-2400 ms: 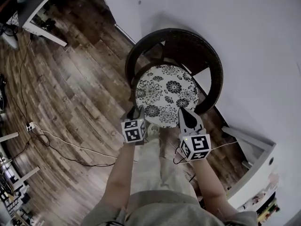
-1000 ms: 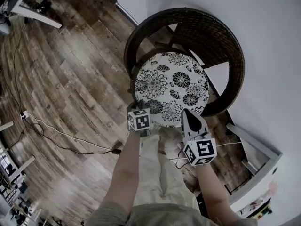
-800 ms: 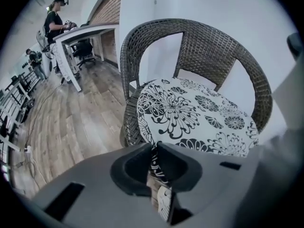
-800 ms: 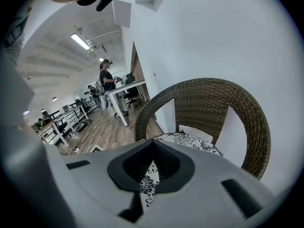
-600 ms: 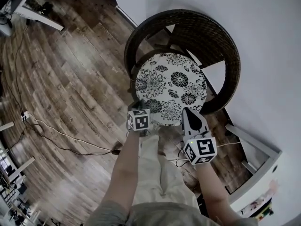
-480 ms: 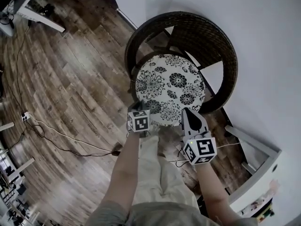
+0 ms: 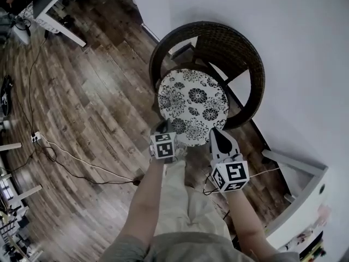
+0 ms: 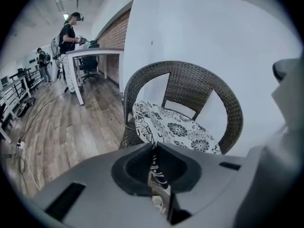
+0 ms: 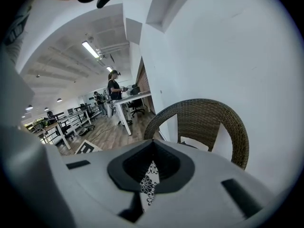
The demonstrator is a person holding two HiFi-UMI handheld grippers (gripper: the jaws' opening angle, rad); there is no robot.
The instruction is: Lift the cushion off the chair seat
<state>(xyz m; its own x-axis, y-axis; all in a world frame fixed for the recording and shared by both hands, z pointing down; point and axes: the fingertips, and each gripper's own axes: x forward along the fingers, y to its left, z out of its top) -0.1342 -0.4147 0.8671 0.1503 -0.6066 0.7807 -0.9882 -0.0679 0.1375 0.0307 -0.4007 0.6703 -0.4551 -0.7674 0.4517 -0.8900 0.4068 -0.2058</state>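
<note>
A round white cushion with black flowers lies in a dark wicker chair, its near edge raised. My left gripper grips that edge on the left; its jaws have just been closing, with the cushion's rim between them. In the left gripper view the rim is pinched in the left gripper, and the cushion slopes away toward the chair back. My right gripper holds the edge's right side. Flowered fabric shows in the right gripper.
A white wall stands close behind the chair. A white cabinet is at the right. Cables and a power strip lie on the wooden floor at the left. A white desk stands far left, with people beyond it.
Both grippers have risen with the cushion's near edge. The left jaws have shut on that edge. The cushion's front now tilts up off the seat.
</note>
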